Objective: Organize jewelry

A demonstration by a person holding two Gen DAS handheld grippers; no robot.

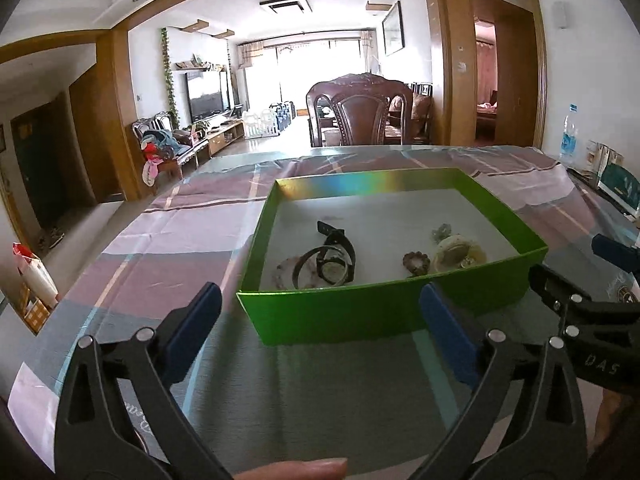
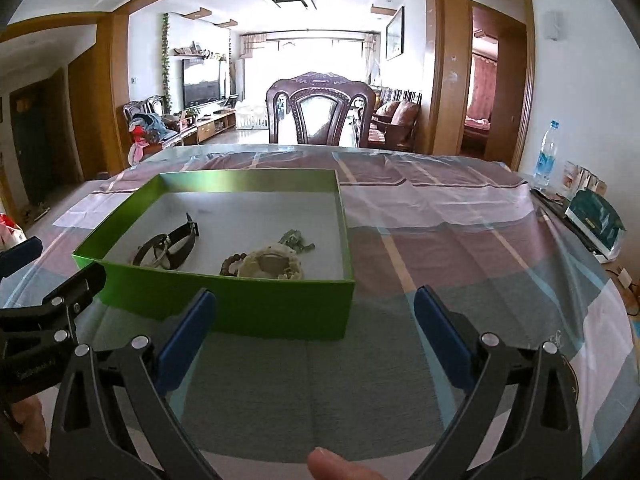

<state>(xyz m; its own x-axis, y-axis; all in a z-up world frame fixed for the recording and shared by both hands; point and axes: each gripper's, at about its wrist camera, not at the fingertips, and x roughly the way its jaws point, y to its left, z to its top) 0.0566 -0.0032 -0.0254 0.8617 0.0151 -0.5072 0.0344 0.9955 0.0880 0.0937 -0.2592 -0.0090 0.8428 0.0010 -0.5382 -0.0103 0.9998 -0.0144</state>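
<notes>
A green box (image 1: 360,312) (image 2: 256,316) with a white floor stands on the table. Inside lie a black watch and dark bangle (image 1: 332,258) (image 2: 172,246), a brown bead bracelet (image 1: 416,262) (image 2: 233,263), a cream bead necklace (image 1: 460,254) (image 2: 272,266) and a small greenish piece (image 1: 442,232) (image 2: 296,240). My left gripper (image 1: 320,308) is open and empty, just short of the box's near wall. My right gripper (image 2: 314,312) is open and empty, near the box's right front corner. Each gripper shows at the edge of the other's view (image 1: 576,292) (image 2: 52,292).
The table carries a plaid cloth (image 2: 460,240) under glass. A water bottle (image 2: 546,160) (image 1: 568,140) and a teal package (image 2: 596,224) (image 1: 618,190) stand at the right edge. A wooden chair (image 2: 320,112) (image 1: 360,112) stands behind the far edge.
</notes>
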